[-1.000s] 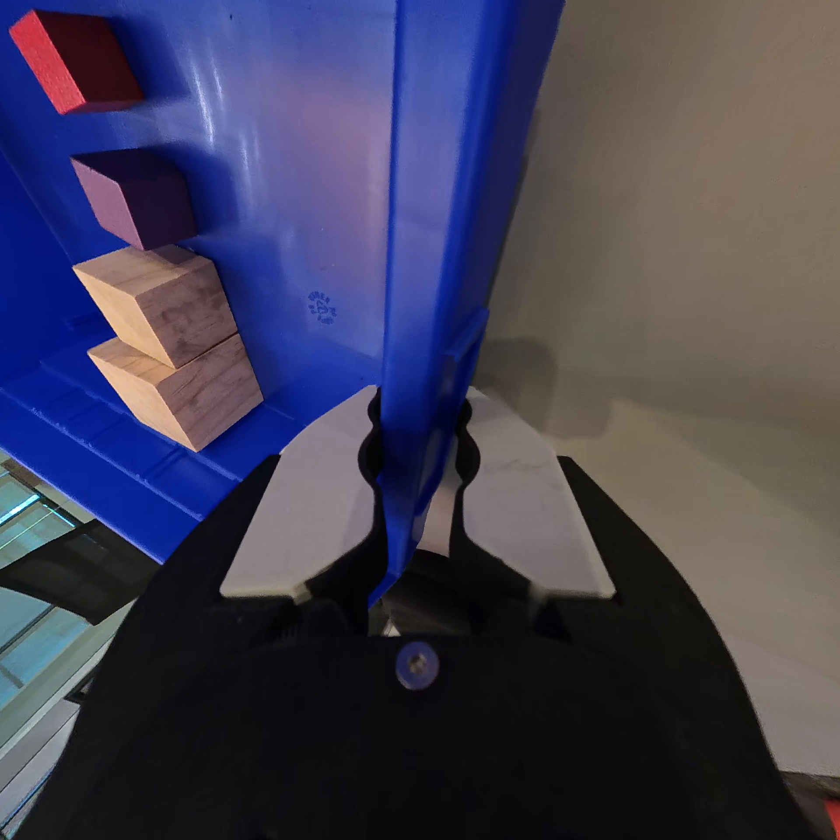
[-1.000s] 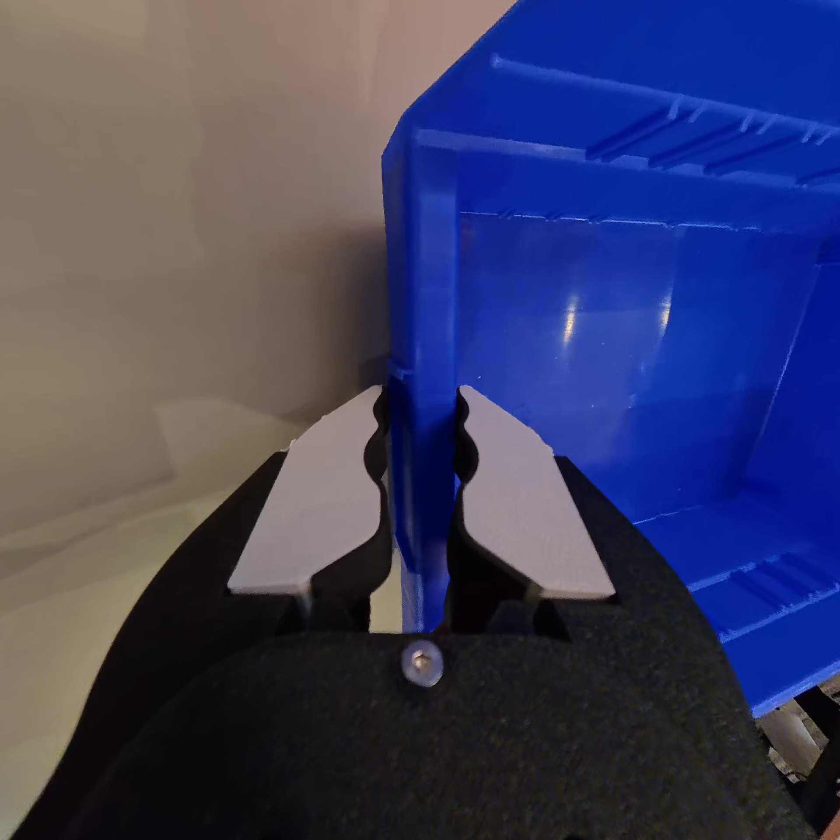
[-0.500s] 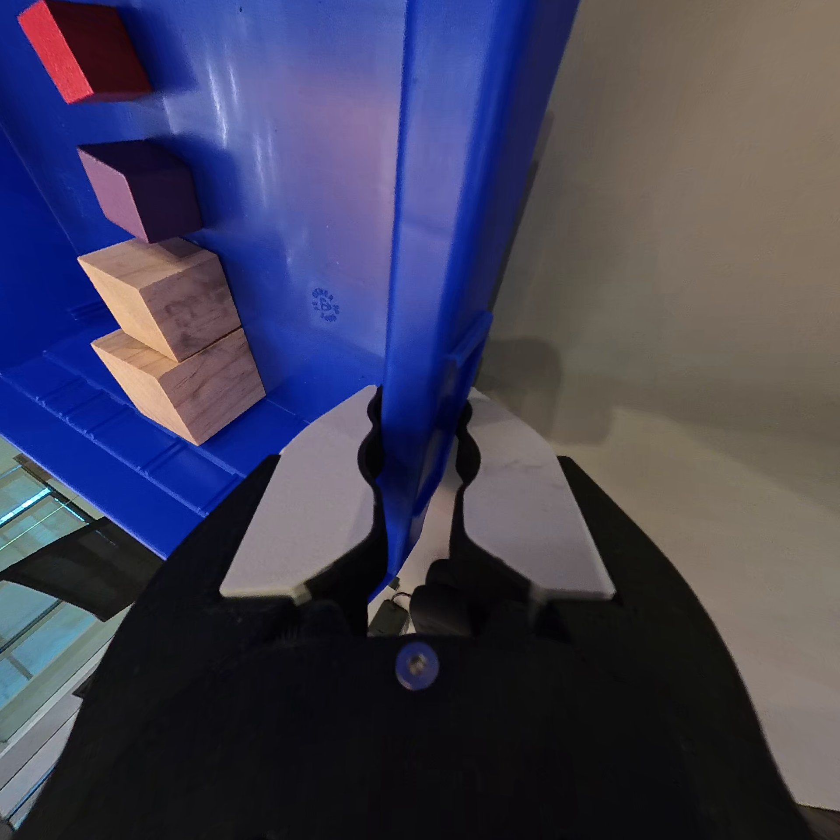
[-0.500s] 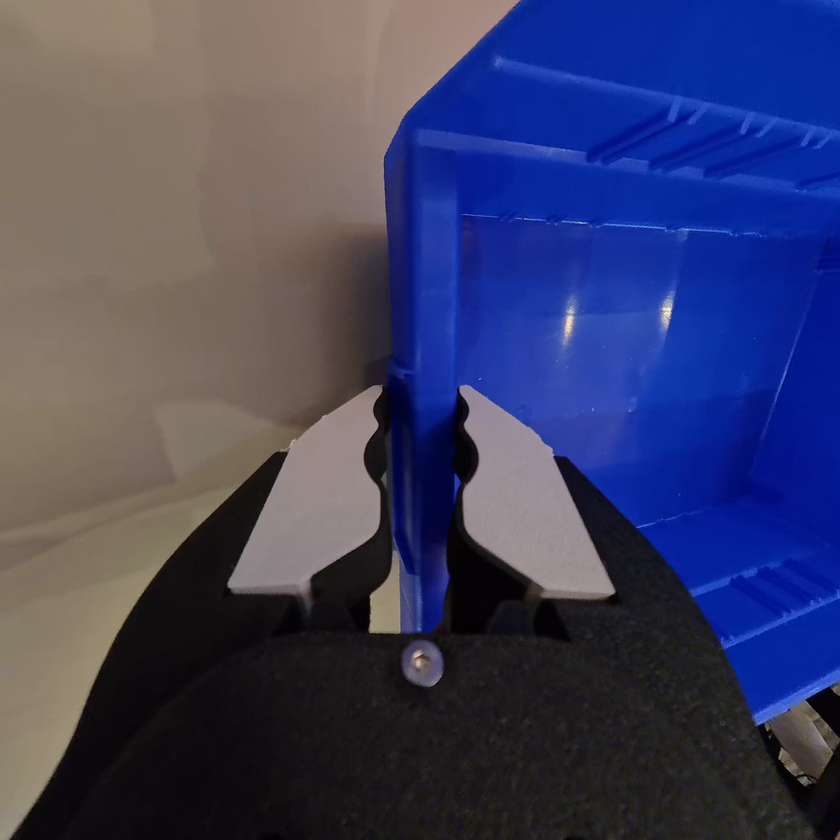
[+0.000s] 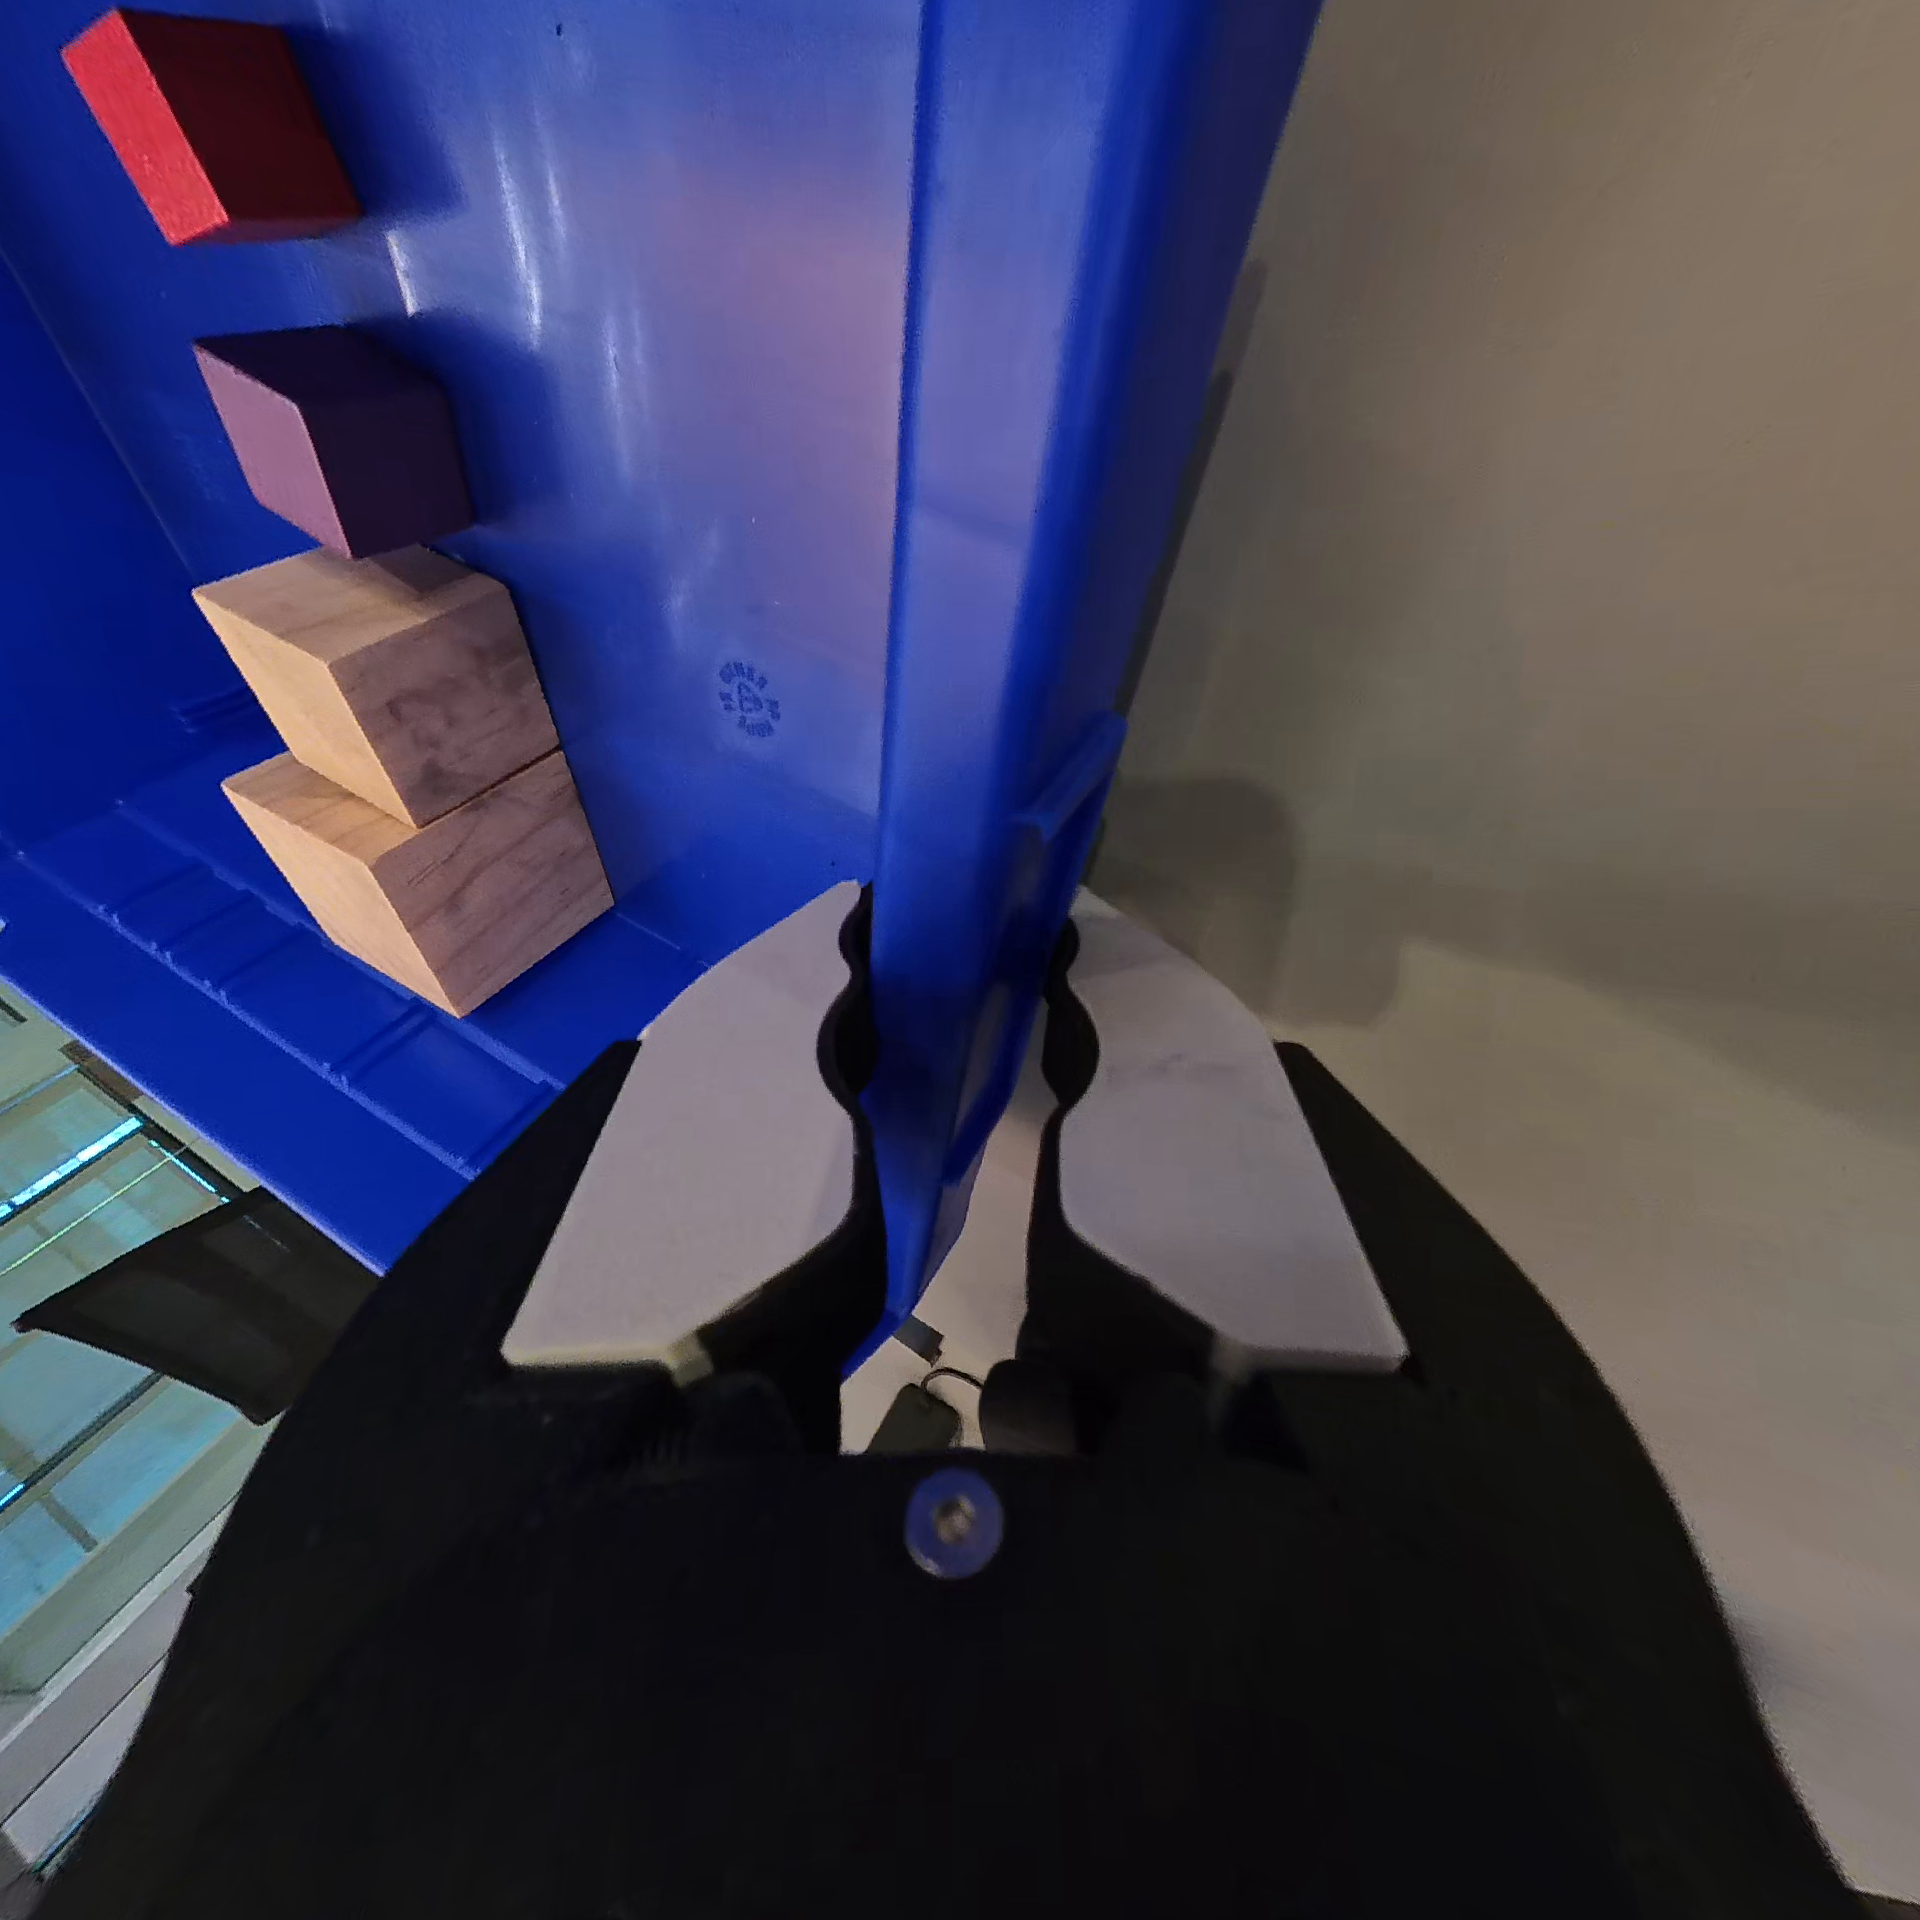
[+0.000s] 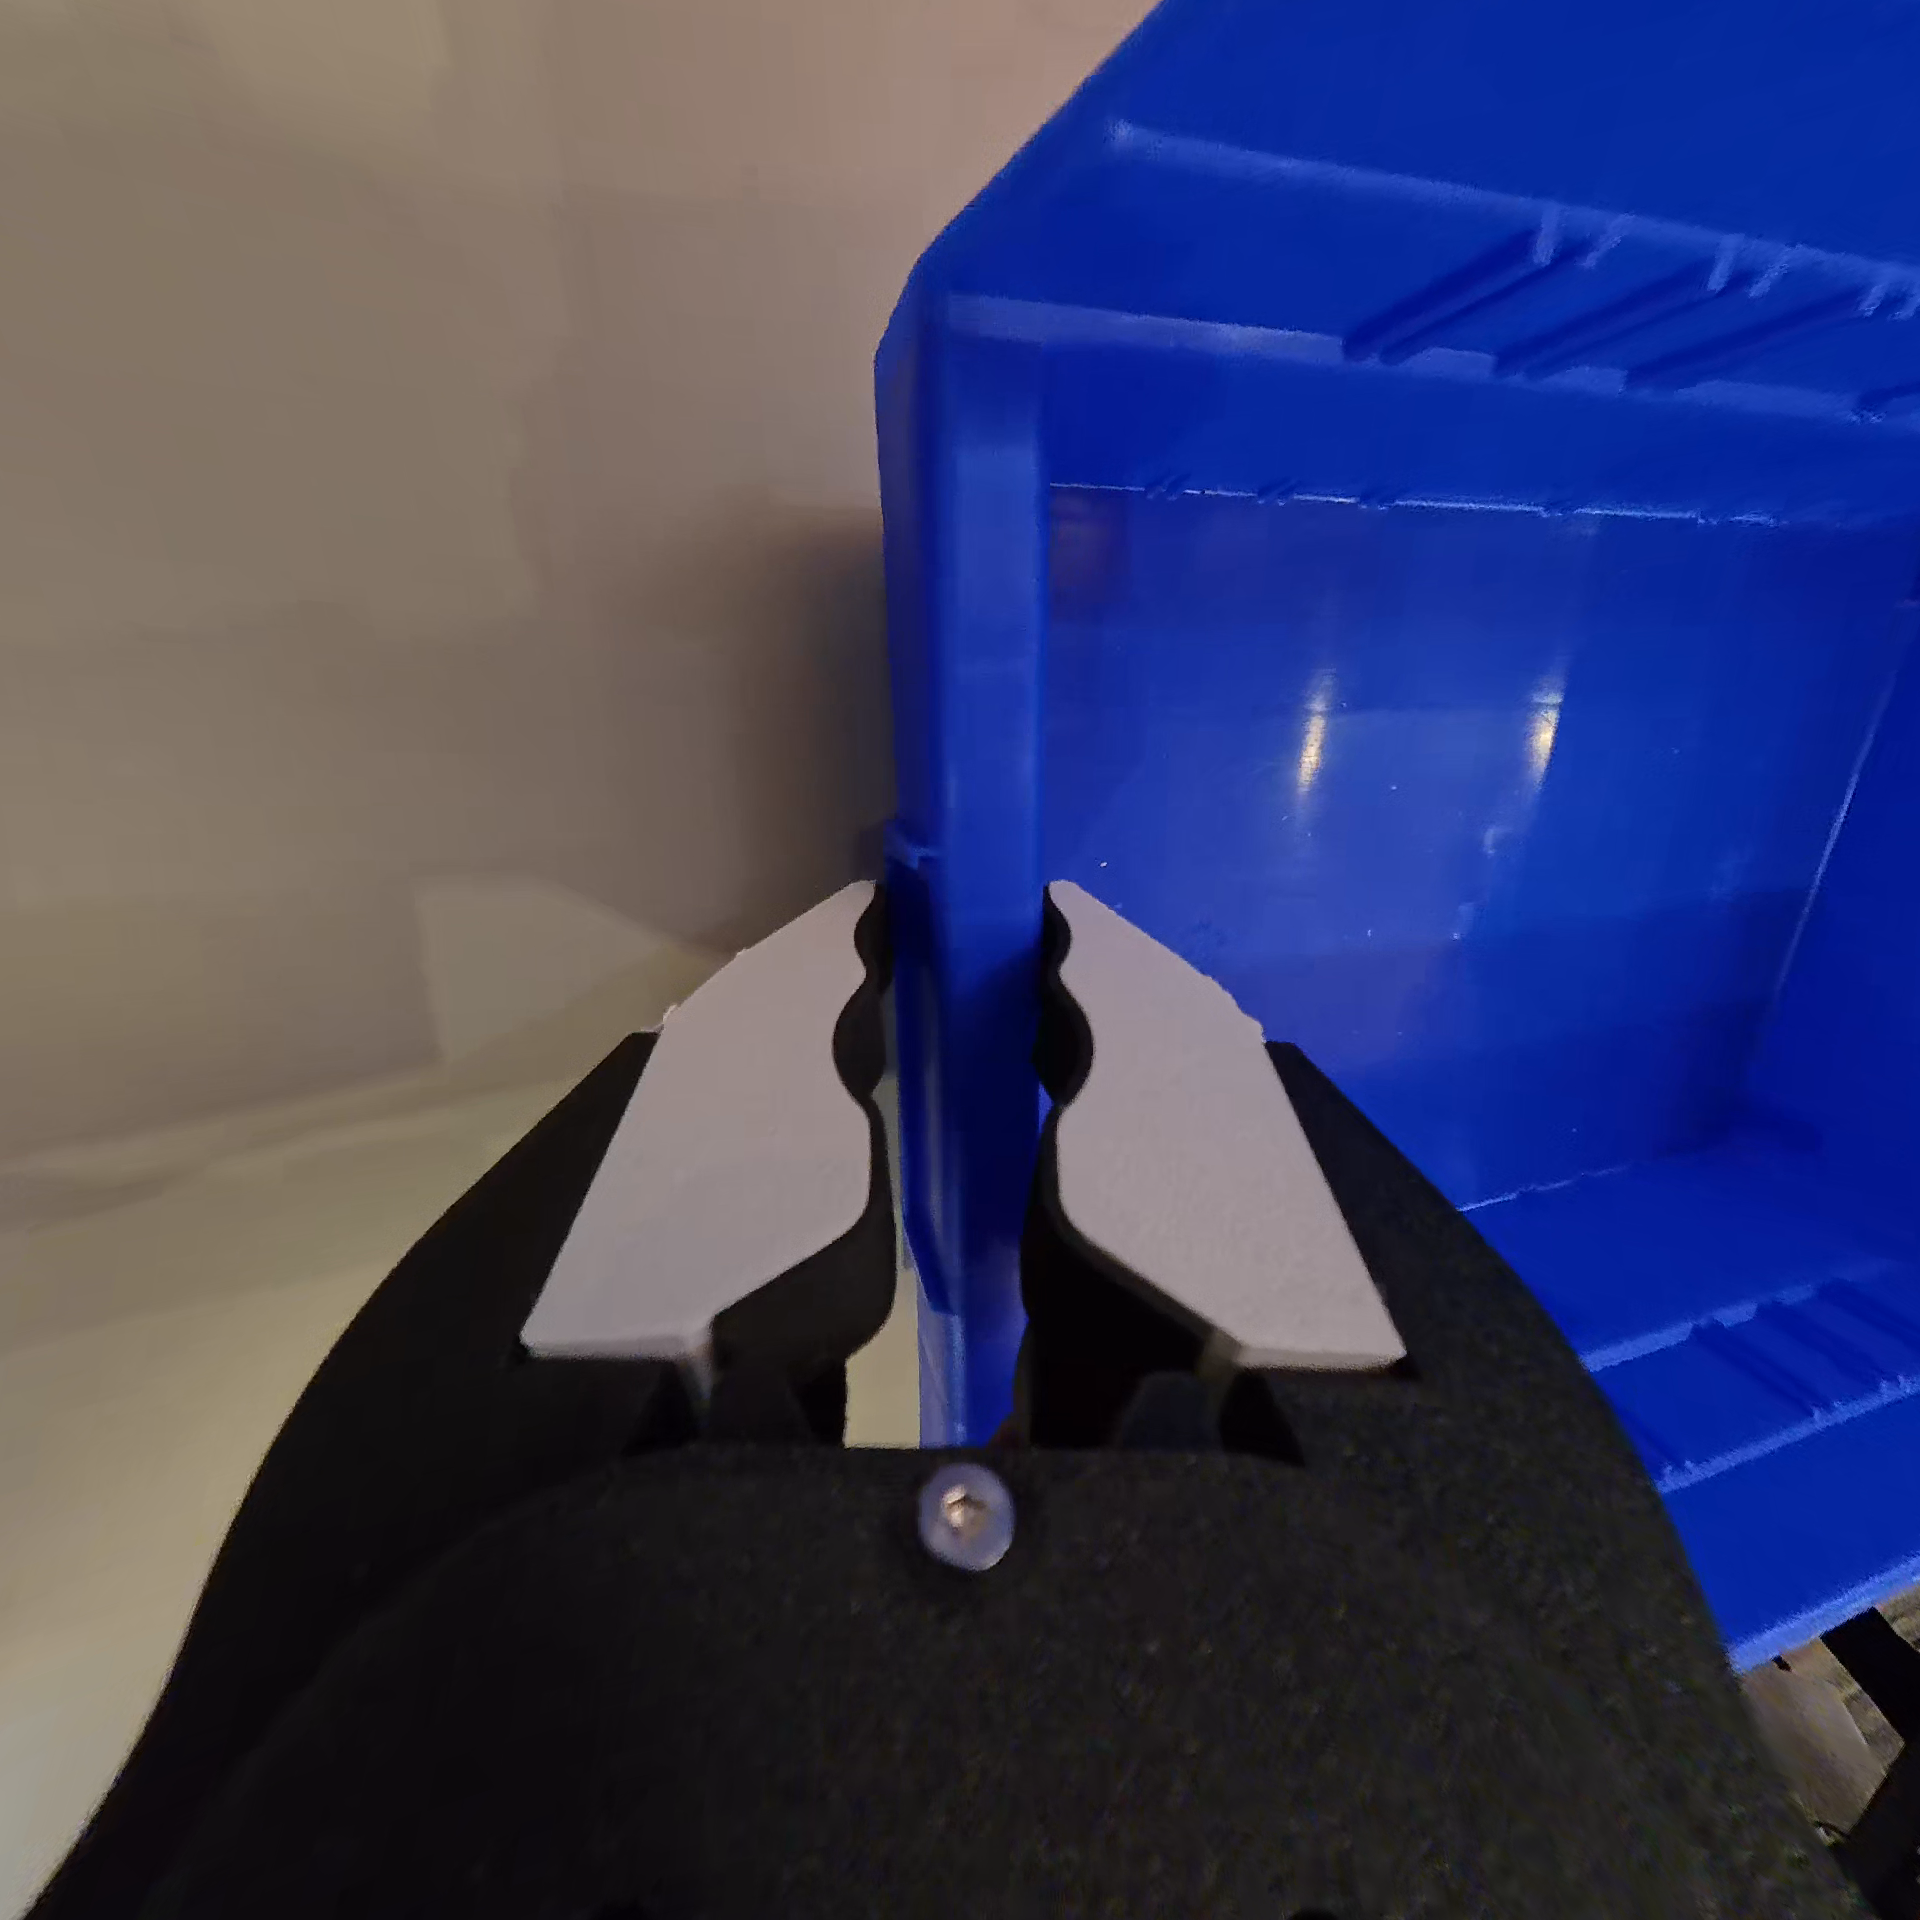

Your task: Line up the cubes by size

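Beige wall [image 6: 416, 520], glossy blue bin [image 6: 1455, 831]

One marking only: a small round moulded stamp [image 5: 746, 700] on the inner face of the blue bin [image 5: 665, 416], to the right of the two wooden cubes [image 5: 416, 769]. It is a ring of raised letters around a central symbol, same blue as the plastic, too small and blurred to read. The red cube [image 5: 208, 125] and purple cube [image 5: 332, 436] show plain faces. Right wrist view: no marking legible.
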Action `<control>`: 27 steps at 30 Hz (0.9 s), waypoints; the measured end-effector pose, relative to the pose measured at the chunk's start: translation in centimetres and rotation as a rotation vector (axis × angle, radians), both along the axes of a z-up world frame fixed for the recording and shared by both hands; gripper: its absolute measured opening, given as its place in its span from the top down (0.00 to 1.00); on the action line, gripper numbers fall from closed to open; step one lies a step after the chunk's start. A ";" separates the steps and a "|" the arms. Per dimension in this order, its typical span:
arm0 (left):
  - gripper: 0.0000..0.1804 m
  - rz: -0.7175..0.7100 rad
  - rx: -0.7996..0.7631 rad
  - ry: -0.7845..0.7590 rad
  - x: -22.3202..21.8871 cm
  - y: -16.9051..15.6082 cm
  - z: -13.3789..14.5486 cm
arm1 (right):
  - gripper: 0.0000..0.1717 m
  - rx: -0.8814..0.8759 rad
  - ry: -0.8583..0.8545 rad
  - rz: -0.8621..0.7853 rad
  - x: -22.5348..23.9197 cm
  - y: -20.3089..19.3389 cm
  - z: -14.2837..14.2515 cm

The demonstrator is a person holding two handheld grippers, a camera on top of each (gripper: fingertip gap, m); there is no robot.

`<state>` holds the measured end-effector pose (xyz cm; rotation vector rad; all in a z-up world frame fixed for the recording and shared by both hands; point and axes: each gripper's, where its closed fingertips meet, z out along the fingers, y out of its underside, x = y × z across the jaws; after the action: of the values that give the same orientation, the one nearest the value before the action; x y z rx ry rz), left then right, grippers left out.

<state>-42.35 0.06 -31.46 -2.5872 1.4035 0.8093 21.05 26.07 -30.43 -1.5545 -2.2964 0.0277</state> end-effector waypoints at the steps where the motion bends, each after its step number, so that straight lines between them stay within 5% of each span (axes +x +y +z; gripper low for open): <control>1: 0.84 0.000 0.002 -0.001 -0.1 0.1 0.0 | 0.86 0.001 0.002 -0.001 0.0 0.2 0.0; 27: 0.84 0.002 0.013 0.012 -0.6 0.8 0.0 | 0.85 0.022 0.016 -0.012 -0.1 1.1 -0.1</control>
<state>-42.95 0.84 -31.42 -2.5790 1.3949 0.8330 20.96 27.19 -30.51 -1.5516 -2.2673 0.0122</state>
